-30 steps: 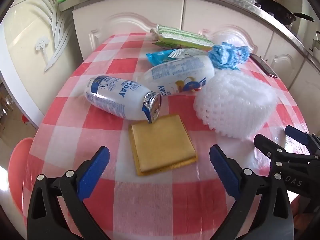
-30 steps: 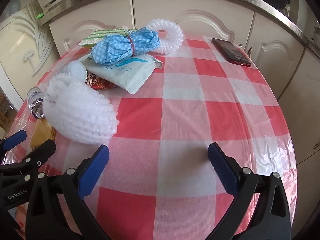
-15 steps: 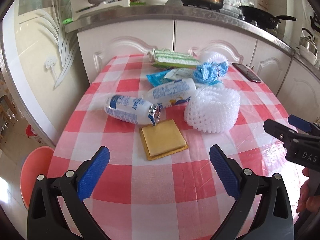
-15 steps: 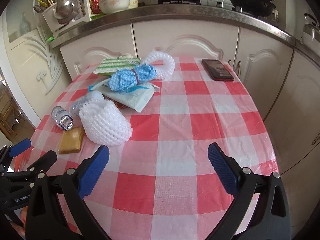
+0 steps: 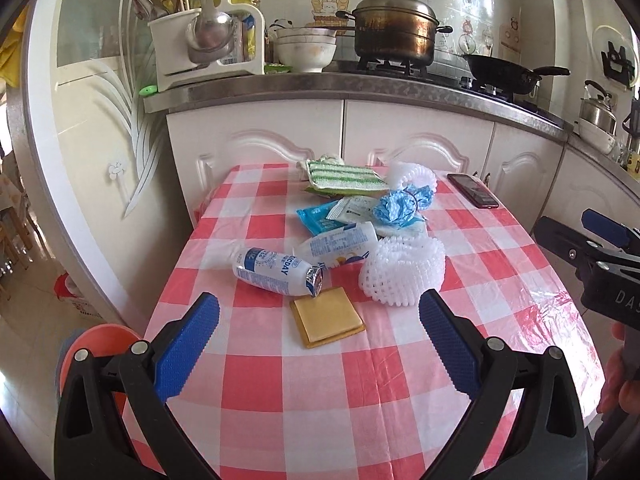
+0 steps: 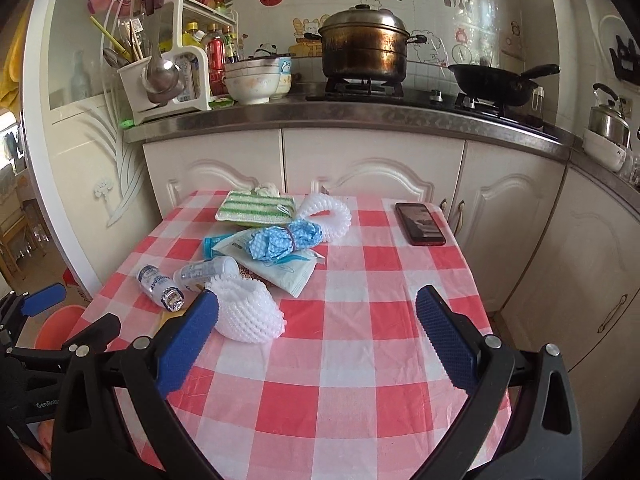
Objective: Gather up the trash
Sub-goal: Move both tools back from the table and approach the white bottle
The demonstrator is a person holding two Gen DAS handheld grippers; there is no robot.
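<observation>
Trash lies on a red-checked table (image 5: 320, 400): two empty drink bottles (image 5: 276, 276) (image 5: 340, 246), a flat yellow packet (image 5: 328, 322), a white foam net (image 5: 404, 276), a crumpled blue bag (image 5: 402, 206) and wrappers (image 5: 320, 216). My left gripper (image 5: 318, 344) hangs open above the near edge, short of the yellow packet. The right wrist view shows the foam net (image 6: 248, 312), both bottles (image 6: 160, 286) (image 6: 208, 270) and the blue bag (image 6: 284, 240). My right gripper (image 6: 318, 340) is open over bare cloth, holding nothing.
A phone (image 6: 420, 224), a green striped cloth (image 6: 256, 206) and a foam ring (image 6: 328, 216) lie at the table's far end. White cabinets (image 6: 372, 160) and a counter with pots stand behind. An orange bin (image 5: 96, 344) sits on the floor to the left.
Both grippers have drawn back and upward from the table, so the trash looks smaller and the counter has come into view. Nothing on the table has moved.
</observation>
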